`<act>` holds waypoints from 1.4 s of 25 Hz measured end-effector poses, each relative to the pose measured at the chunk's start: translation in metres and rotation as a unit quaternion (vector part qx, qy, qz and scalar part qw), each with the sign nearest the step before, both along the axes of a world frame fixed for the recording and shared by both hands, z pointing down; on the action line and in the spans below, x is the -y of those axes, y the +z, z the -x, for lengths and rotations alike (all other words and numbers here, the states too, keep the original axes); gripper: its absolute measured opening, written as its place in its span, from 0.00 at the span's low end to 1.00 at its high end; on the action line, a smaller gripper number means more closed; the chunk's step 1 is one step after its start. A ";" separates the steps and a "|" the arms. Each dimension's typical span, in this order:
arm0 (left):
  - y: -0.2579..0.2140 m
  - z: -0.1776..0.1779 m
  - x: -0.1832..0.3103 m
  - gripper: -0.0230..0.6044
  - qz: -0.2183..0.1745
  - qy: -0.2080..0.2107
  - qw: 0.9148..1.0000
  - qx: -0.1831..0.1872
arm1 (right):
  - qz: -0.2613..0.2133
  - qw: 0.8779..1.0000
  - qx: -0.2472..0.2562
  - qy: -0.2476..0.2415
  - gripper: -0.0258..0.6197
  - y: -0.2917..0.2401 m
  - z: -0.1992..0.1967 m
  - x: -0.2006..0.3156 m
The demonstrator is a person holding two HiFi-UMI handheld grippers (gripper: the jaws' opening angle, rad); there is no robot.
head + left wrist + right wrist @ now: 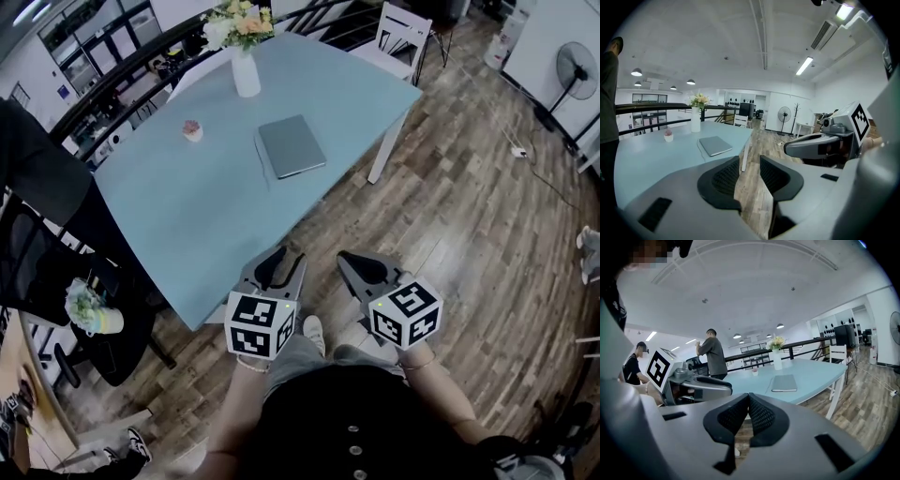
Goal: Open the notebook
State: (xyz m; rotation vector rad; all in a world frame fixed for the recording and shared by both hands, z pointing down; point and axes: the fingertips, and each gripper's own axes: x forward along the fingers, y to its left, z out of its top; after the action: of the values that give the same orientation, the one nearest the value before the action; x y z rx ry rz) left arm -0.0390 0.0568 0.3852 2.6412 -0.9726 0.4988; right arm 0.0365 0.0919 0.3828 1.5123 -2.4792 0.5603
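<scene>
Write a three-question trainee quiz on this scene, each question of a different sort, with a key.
1. True or false: the notebook on the table lies open.
2. The right gripper has its jaws: A) wide apart; B) together, on nothing; C) shut on the notebook.
3. Fill in: the white vase holds ____.

Key: 1 false; 2 B; 3 flowers.

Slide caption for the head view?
Left gripper and right gripper hover beside the table; closed notebook lies untouched near the vase.
</scene>
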 end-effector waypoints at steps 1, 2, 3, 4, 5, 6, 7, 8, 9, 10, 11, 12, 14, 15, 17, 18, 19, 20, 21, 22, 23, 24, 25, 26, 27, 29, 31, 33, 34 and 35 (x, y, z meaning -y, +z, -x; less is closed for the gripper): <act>-0.002 -0.001 0.007 0.25 -0.002 0.004 1.000 -0.002 | -0.005 1.000 -0.002 0.001 0.04 -0.003 0.001 0.008; -0.004 -0.002 0.014 0.25 -0.005 0.008 1.000 -0.003 | -0.010 1.000 -0.003 0.003 0.04 -0.007 0.001 0.017; -0.005 -0.002 0.020 0.25 -0.007 0.011 1.000 -0.004 | -0.014 1.000 -0.004 0.004 0.04 -0.009 0.002 0.025; -0.005 -0.003 0.025 0.25 -0.007 0.014 1.000 -0.005 | -0.017 1.000 -0.005 0.007 0.04 -0.011 0.002 0.031; -0.005 -0.003 0.030 0.25 -0.008 0.017 1.000 -0.006 | -0.018 1.000 -0.005 0.009 0.05 -0.012 0.003 0.037; -0.005 -0.002 0.034 0.25 -0.007 0.020 1.000 -0.006 | -0.018 1.000 -0.005 0.010 0.04 -0.012 0.004 0.042; -0.005 -0.002 0.038 0.25 -0.007 0.022 1.000 -0.006 | -0.017 1.000 -0.005 0.012 0.04 -0.011 0.005 0.045; -0.005 -0.001 0.041 0.25 -0.007 0.023 1.000 -0.006 | -0.017 1.000 -0.005 0.013 0.04 -0.011 0.006 0.049; -0.004 0.000 0.045 0.25 -0.006 0.024 1.000 -0.006 | -0.016 1.000 -0.006 0.014 0.04 -0.011 0.006 0.052; -0.004 0.001 0.048 0.25 -0.005 0.025 1.000 -0.006 | -0.016 1.000 -0.006 0.015 0.05 -0.010 0.007 0.056; -0.003 0.002 0.051 0.25 -0.004 0.025 1.000 -0.006 | -0.015 1.000 -0.006 0.016 0.05 -0.010 0.006 0.059; -0.003 0.002 0.054 0.25 -0.003 0.026 1.000 -0.006 | -0.014 1.000 -0.006 0.018 0.05 -0.010 0.006 0.062; -0.002 0.003 0.058 0.25 -0.001 0.027 1.000 -0.006 | -0.011 1.000 -0.005 0.020 0.04 -0.009 0.006 0.067; -0.001 0.004 0.060 0.25 0.000 0.026 1.000 -0.006 | -0.009 1.000 -0.005 0.020 0.04 -0.009 0.006 0.068; 0.003 0.006 0.064 0.25 0.006 0.023 1.000 -0.006 | -0.005 1.000 -0.006 0.021 0.04 -0.006 0.006 0.070; 0.005 0.007 0.067 0.25 0.011 0.022 1.000 -0.007 | -0.003 1.000 -0.005 0.021 0.04 -0.005 0.006 0.071; 0.008 0.008 0.068 0.25 0.015 0.021 1.000 -0.006 | 0.000 1.000 -0.004 0.022 0.05 -0.004 0.007 0.073; 0.011 0.009 0.070 0.25 0.019 0.021 1.000 -0.006 | 0.001 1.000 -0.003 0.022 0.05 -0.002 0.007 0.074; 0.013 0.010 0.072 0.25 0.021 0.021 1.000 -0.005 | 0.003 1.000 -0.003 0.023 0.04 -0.002 0.006 0.076; 0.014 0.009 0.075 0.25 0.023 0.021 1.000 -0.005 | 0.003 1.000 -0.004 0.023 0.05 -0.001 0.005 0.079; 0.014 0.008 0.078 0.25 0.023 0.021 1.000 -0.005 | 0.003 1.000 -0.005 0.024 0.05 -0.002 0.004 0.082; 0.013 0.007 0.082 0.25 0.022 0.021 1.000 -0.006 | 0.002 1.000 -0.005 0.025 0.05 -0.002 0.002 0.086; 0.013 0.005 0.086 0.25 0.022 0.020 1.000 -0.008 | 0.001 1.000 -0.005 0.025 0.04 -0.003 0.000 0.089; 0.012 0.003 0.089 0.25 0.021 0.019 1.000 -0.009 | 0.000 1.000 -0.004 0.025 0.04 -0.003 -0.001 0.093; 0.012 0.001 0.093 0.25 0.020 0.018 1.000 -0.011 | 0.000 1.000 -0.004 0.023 0.04 -0.002 -0.003 0.096; 0.011 -0.004 0.101 0.25 0.018 0.015 1.000 -0.012 | 0.000 1.000 -0.003 0.020 0.05 -0.001 -0.006 0.105; 0.010 -0.007 0.113 0.25 0.016 0.012 1.000 -0.012 | -0.001 1.000 -0.001 0.017 0.04 0.000 -0.009 0.119; 0.011 -0.009 0.126 0.25 0.017 0.008 1.000 -0.009 | -0.002 1.000 0.002 0.012 0.04 0.000 -0.010 0.134; 0.012 -0.011 0.132 0.25 0.017 0.006 1.000 -0.007 | -0.003 1.000 0.004 0.009 0.05 0.001 -0.011 0.141; 0.013 -0.012 0.138 0.25 0.017 0.004 1.000 -0.005 | -0.003 1.000 0.005 0.007 0.05 0.001 -0.012 0.148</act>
State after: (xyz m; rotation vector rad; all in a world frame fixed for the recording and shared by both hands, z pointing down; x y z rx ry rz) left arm -0.0271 -0.0810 0.3978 2.6152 -0.9425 0.4994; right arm 0.0487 -0.0558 0.3838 1.5338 -2.4822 0.5644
